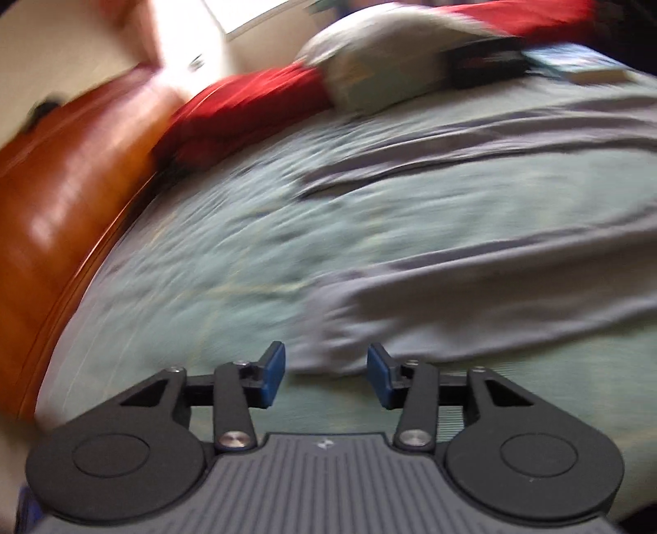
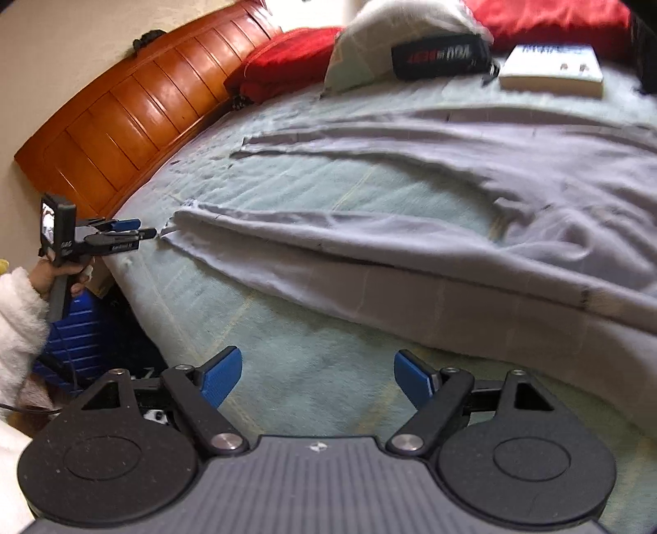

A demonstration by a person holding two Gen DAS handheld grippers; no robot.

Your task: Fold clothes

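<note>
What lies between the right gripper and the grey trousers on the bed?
Nothing visible: only bare green bedspread lies between the open right gripper and the nearest leg of the grey trousers.

A bedroom in a home is shown. A bed [image 2: 312, 369] covered with a pale green blanket is seen against a polished wooden headboard [image 2: 135, 119]. Red pillows [image 2: 287, 61], a white pillow [image 2: 369, 37] and a book [image 2: 554, 72] are laid at its far side, beside a plain wall [image 2: 61, 61].
</note>
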